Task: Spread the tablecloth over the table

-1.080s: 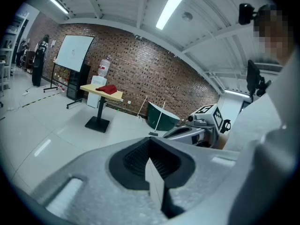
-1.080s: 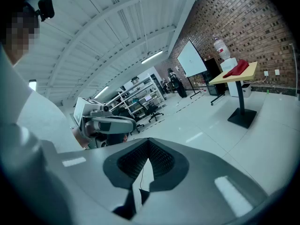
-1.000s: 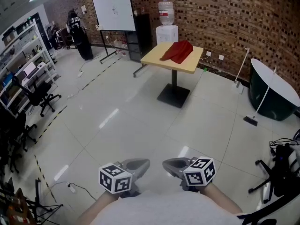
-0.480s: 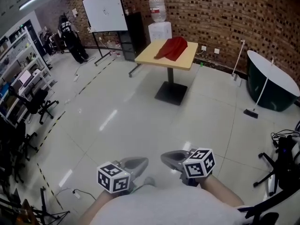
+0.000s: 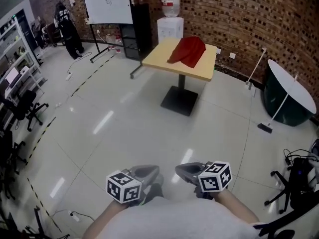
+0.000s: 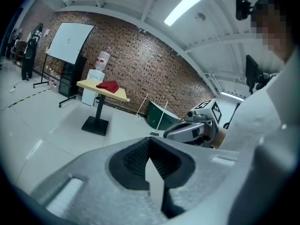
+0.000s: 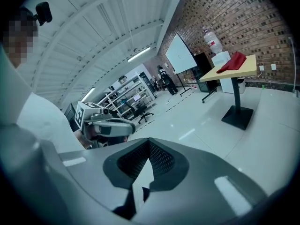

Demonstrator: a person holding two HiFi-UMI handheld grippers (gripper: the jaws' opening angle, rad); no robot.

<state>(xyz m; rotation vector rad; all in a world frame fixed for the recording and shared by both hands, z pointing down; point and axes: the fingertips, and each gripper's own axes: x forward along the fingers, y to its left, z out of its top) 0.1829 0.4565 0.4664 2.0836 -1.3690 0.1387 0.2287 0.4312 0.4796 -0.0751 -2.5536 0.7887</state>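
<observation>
A red tablecloth [image 5: 188, 50] lies bunched on a light wooden pedestal table [image 5: 162, 62] far ahead across the white floor. Both grippers are held close to the person's body, well short of the table. My left gripper [image 5: 151, 173] and my right gripper [image 5: 181, 171] are side by side, both shut and empty. In the left gripper view the shut jaws [image 6: 150, 165] point toward the distant table [image 6: 89, 84] and cloth [image 6: 108, 86]. The right gripper view shows its shut jaws [image 7: 146, 165], with the table [image 7: 245, 69] and cloth [image 7: 233, 61] at the upper right.
A whiteboard [image 5: 107, 3] and a water dispenser [image 5: 170, 21] stand by the brick wall behind the table. A dark tub with a white top [image 5: 286, 96] stands at the right, shelves [image 5: 15, 63] and an office chair [image 5: 22, 108] at the left. A person [image 5: 65, 26] stands far back.
The table and red cloth have come nearer and grown larger in the head view. Both grippers keep their place in front of the body, still shut.
</observation>
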